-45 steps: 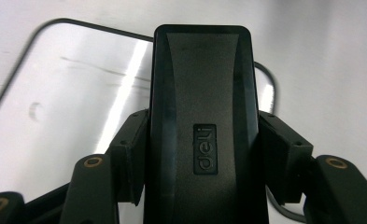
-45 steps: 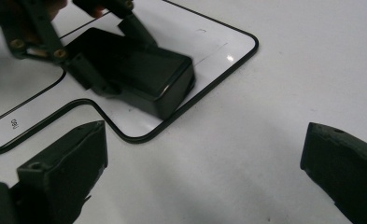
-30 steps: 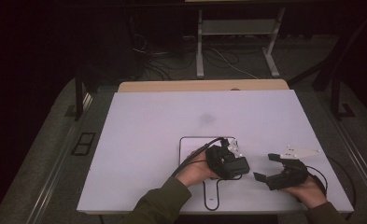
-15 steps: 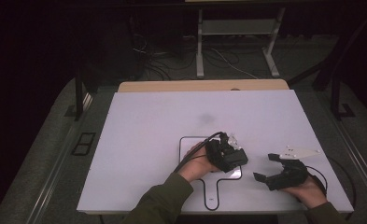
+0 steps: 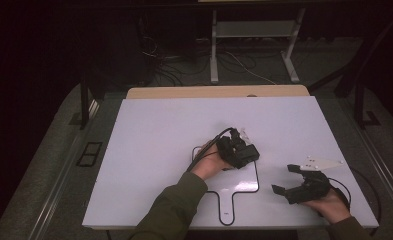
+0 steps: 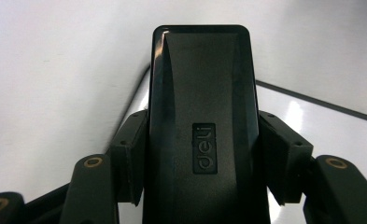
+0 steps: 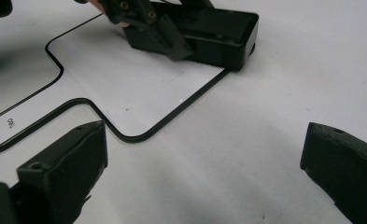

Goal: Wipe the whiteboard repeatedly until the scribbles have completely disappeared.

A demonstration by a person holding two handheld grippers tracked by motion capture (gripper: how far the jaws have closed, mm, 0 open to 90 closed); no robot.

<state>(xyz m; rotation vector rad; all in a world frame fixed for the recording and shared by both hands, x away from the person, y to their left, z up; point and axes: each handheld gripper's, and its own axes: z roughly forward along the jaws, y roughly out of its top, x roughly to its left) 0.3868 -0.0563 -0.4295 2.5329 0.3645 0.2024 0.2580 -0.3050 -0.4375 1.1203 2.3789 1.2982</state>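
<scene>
Two tongs: the left tongs pinch one black box by its long sides, resting on the table at the far right corner of the single black outline. The right tongs, near right, stand spread wide, holding nothing.

White table carried black paddle-shaped outline; black Deli stapler sat at outline's edge.
</scene>
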